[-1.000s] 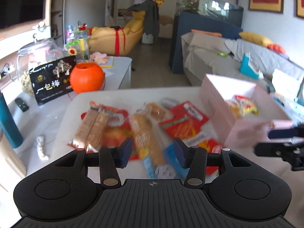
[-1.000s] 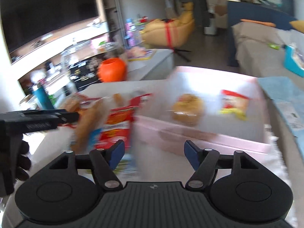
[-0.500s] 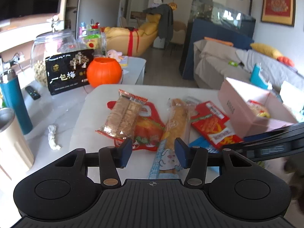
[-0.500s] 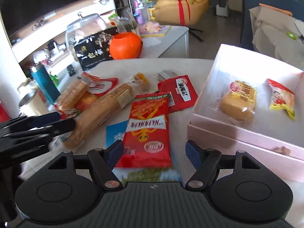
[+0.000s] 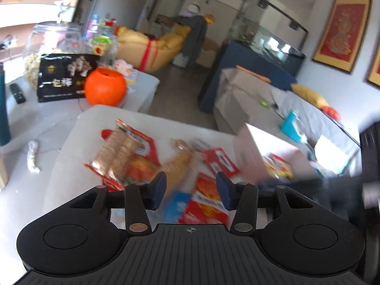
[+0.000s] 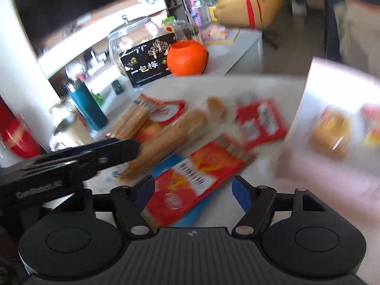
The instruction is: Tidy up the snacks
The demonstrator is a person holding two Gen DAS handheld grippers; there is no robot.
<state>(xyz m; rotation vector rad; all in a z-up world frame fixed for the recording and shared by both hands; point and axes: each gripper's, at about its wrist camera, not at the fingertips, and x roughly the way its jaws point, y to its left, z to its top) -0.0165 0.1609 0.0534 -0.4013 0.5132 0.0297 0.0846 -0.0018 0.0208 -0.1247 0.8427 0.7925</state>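
Note:
Several snack packs lie on a white table. A clear cracker pack lies at the left, a long bread stick pack in the middle, a small red packet beyond it. A red and orange packet on a blue one lies just ahead of my right gripper, which is open and empty. My left gripper is open and empty above the same packets. A pink box at the right holds a yellow bun pack and a red-yellow packet. Both views are blurred.
An orange pumpkin pot, a black box with Chinese letters and a glass jar stand on a side table at the back left. A teal bottle and a metal cup stand at the left. A sofa lies behind.
Both grippers have swung; the views are blurred. The left gripper has moved right, over the red and orange packet. The right gripper has come closer to that packet. Both stay open.

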